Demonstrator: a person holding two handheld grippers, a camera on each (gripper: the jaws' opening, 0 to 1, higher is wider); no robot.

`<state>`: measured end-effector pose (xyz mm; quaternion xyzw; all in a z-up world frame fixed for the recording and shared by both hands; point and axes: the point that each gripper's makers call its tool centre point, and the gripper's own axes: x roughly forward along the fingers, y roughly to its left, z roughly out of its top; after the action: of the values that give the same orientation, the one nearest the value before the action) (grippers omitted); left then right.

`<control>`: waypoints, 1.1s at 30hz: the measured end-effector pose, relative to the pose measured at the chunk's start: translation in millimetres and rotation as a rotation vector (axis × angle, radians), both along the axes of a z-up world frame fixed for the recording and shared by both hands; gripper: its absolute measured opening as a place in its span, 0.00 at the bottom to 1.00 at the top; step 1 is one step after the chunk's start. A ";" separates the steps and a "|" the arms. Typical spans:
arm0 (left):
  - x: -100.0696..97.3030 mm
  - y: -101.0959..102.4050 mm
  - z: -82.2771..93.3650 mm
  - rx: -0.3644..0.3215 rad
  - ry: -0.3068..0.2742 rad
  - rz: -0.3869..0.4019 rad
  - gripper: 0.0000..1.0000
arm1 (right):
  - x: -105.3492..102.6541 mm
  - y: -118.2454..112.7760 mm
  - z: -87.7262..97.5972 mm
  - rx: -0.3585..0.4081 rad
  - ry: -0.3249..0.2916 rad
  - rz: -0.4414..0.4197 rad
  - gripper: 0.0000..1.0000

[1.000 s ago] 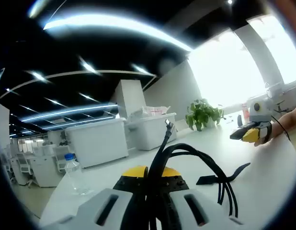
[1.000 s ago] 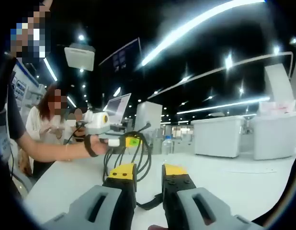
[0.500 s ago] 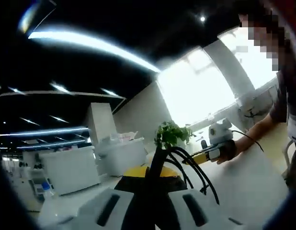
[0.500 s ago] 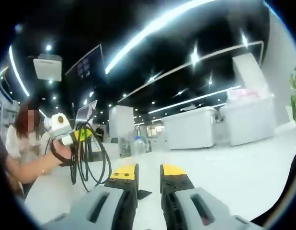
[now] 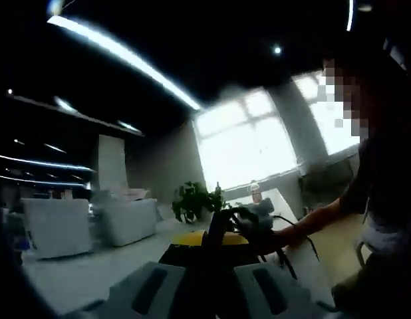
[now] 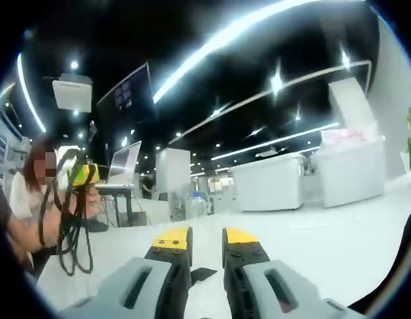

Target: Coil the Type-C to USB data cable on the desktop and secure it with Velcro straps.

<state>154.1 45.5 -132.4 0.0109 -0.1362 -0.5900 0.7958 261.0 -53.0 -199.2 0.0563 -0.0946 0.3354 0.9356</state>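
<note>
Overhead, long strip lights cross a dark office ceiling as your left gripper [image 6: 81, 174], yellow-tipped, rides high at the left of the right gripper view, its jaws closed on the black, looped Type-C to USB data cable [image 6: 67, 229], whose coils hang down beneath it, clear of the white desktop [image 6: 338, 226]. Your hand [image 6: 62, 212] grips the tool just behind the loops. Seen from the left gripper view, the same cable rises as a dark strand from between that gripper's [image 5: 207, 247] yellow pads and arcs off to the right; the picture is dim and blurred, so its finer run cannot be told. Your right gripper [image 6: 199, 238] points forward over the desktop with its two yellow-capped jaws standing a narrow gap apart and nothing between them. A small black Velcro strap [image 6: 203, 273] lies flat on the desktop just past the tips of those jaws. Farther back stand large white lidded storage bins [image 6: 305, 179]. A leafy green potted plant [image 5: 192, 201] sits before the bright windows [image 5: 249, 149] in the left gripper view, where the right gripper appears as a pale blurred shape in your outstretched hand
</note>
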 end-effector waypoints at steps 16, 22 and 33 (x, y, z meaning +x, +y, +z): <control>57.9 -60.1 -55.5 0.129 0.121 -0.061 0.04 | 20.6 -37.8 6.7 0.051 0.020 -0.142 0.17; 73.3 -54.1 -71.9 0.134 0.145 -0.002 0.05 | 28.8 -39.6 -4.5 0.068 0.079 -0.158 0.17; 97.5 -54.6 -131.8 0.458 -0.007 0.153 0.07 | 25.8 -33.6 -8.9 0.033 0.080 -0.141 0.17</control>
<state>251.6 -9.1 -264.2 0.2031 -0.0003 -0.5436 0.8144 286.9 -86.6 -208.1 0.0780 -0.0665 0.2644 0.9590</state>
